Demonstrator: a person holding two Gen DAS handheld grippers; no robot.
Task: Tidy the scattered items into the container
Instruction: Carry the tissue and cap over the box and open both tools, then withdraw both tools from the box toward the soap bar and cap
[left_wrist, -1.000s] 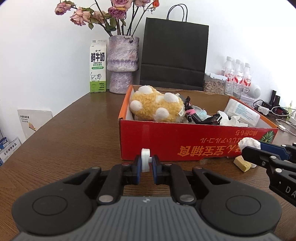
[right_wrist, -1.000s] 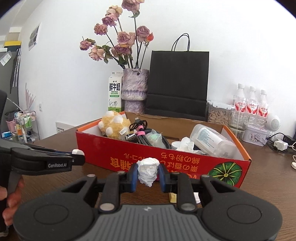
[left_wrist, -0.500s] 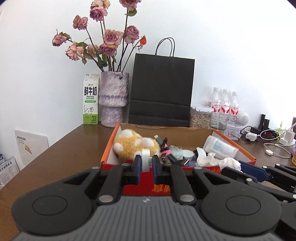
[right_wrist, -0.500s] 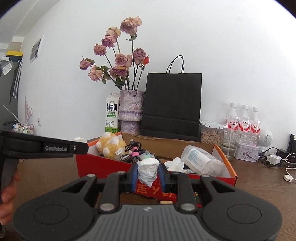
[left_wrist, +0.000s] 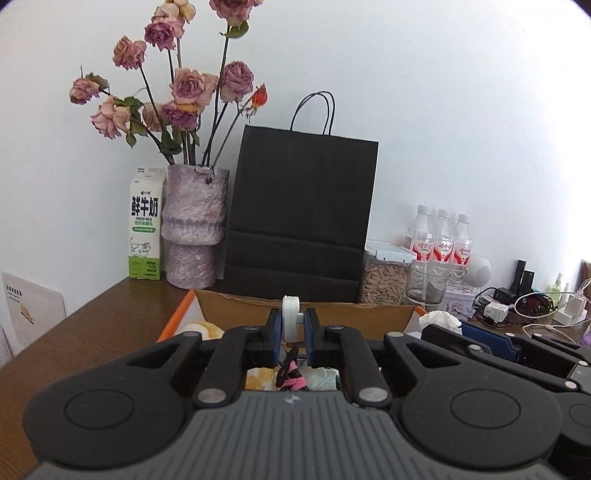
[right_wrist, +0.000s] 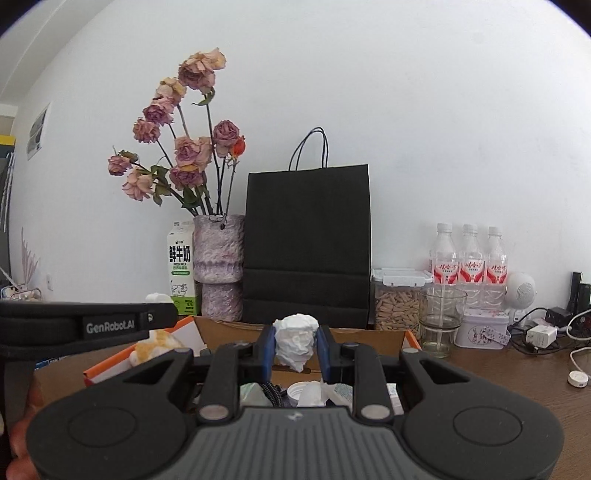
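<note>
Left gripper (left_wrist: 291, 328) clenched on a small white disc-shaped piece (left_wrist: 290, 319), held above the open cardboard box (left_wrist: 332, 314) on the desk (left_wrist: 92, 325). Inside the box, below: yellow plush toy (left_wrist: 201, 328), pink-and-black cable bundle (left_wrist: 291, 376). Right gripper (right_wrist: 294, 341) clamped on a crumpled white paper wad (right_wrist: 295, 338), likewise over the box (right_wrist: 369, 338). Behind, left to right: milk carton (left_wrist: 145, 225), vase of dried roses (left_wrist: 194, 229), black paper bag (left_wrist: 301, 218), three water bottles (left_wrist: 441, 240).
</note>
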